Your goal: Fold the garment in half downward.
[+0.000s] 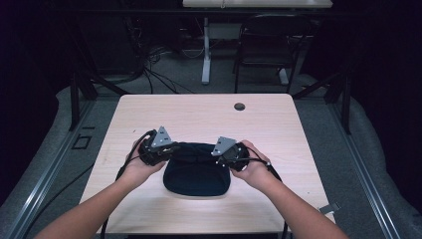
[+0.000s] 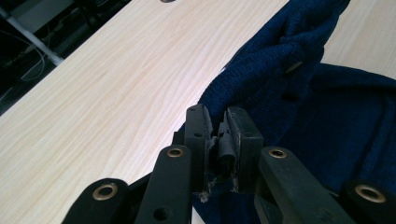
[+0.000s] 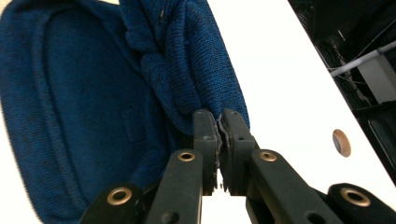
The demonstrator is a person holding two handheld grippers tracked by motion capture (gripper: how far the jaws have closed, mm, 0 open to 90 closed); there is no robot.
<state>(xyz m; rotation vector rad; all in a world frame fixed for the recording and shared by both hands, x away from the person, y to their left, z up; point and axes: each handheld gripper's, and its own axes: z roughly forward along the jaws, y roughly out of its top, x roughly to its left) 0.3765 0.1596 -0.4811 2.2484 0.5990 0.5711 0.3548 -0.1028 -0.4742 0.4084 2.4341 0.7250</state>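
Two tools pinching knit cloth (image 1: 196,172) edge, table (image 1: 199,112) beyond

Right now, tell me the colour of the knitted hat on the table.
Dark navy blue knitted hat, clearest in the right gripper view.

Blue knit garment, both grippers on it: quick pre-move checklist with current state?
1. Left gripper pinching the blue knit garment edge: ok, jaws close together with fabric between them.
2. Right gripper pinching the opposite edge: ok, jaws shut on the knit.
3. Fabric between the two grips free of twist: not ok, it is bunched and rolled there.
4. Rest of the garment supported: ok, it lies on the table.
5. Table around the garment free of other loose items: ok in the high view.
6. How deep the fabric sits in each gripper: cannot tell.
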